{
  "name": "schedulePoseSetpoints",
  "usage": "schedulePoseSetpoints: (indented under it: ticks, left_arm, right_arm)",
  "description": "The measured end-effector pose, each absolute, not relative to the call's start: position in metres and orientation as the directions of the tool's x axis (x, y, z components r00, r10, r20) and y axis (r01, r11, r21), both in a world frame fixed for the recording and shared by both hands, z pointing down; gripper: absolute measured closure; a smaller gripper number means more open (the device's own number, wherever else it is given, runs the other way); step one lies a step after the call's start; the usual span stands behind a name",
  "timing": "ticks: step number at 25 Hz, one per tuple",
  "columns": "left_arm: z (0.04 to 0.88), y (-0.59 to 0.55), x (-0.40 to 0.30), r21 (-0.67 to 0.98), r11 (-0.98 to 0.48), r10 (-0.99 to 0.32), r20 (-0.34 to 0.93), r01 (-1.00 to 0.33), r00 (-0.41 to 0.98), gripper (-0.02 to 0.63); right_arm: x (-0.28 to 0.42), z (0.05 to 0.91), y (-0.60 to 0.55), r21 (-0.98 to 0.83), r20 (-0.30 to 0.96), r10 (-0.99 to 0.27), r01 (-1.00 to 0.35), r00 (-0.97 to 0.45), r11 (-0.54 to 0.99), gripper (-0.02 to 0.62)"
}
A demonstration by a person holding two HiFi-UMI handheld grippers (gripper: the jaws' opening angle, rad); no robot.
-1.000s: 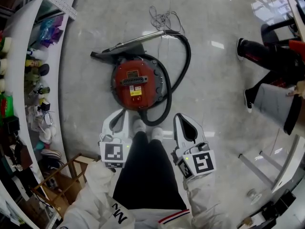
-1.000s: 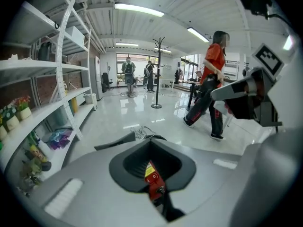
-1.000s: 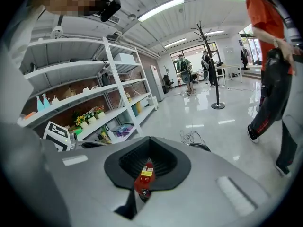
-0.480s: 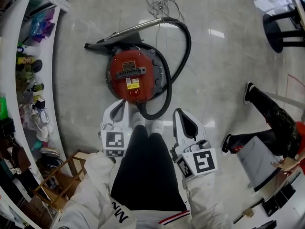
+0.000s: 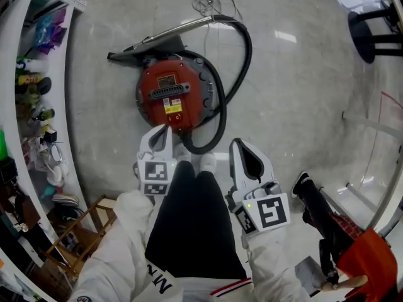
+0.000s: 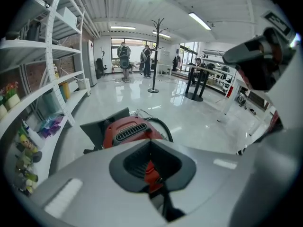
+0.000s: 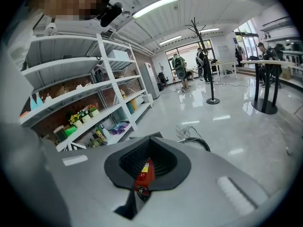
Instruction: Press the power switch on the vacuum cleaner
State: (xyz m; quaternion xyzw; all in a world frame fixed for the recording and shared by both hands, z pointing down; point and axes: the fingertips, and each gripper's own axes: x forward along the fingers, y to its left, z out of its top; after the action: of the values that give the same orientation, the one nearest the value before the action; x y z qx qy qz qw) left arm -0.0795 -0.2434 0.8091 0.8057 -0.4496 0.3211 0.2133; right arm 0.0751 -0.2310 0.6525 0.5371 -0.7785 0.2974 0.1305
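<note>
The red round vacuum cleaner [image 5: 173, 93] lies on the pale floor just ahead of my feet, with a grille and a yellow label on top. Its black hose [image 5: 220, 106] loops round its right side to the metal wand [image 5: 160, 38]; the cord [image 5: 211, 4] lies bunched beyond. I cannot make out the switch. My left gripper [image 5: 164, 133] is shut and its tip hangs over the vacuum's near edge; the vacuum [image 6: 128, 129] fills the left gripper view beyond the left gripper [image 6: 150, 143]. My right gripper [image 5: 238, 146] is shut, right of the hose. Through the right gripper [image 7: 149, 141] a red sliver shows.
White shelving [image 5: 38, 106] full of small goods curves along the left. A wooden crate [image 5: 82, 231] sits at lower left. A bystander's shoe and leg [image 5: 305, 190] are close on the right. A black stool base [image 5: 374, 36] stands at upper right.
My left gripper has moved forward, up to the vacuum's near edge. The right gripper has stayed about where it was. The bystander on the right has moved closer, toward the lower right.
</note>
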Motion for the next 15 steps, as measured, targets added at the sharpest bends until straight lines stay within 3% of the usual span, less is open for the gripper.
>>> schedulePoseSetpoints:
  ticks: [15]
  left_arm:
    - [0.866, -0.243, -0.073, 0.045, -0.513, -0.511, 0.787, -0.857, 0.347, 0.606]
  right_arm:
    - [0.072, 0.654, -0.228, -0.315, 0.543, -0.739, -0.913, -0.399, 0.261, 0.595]
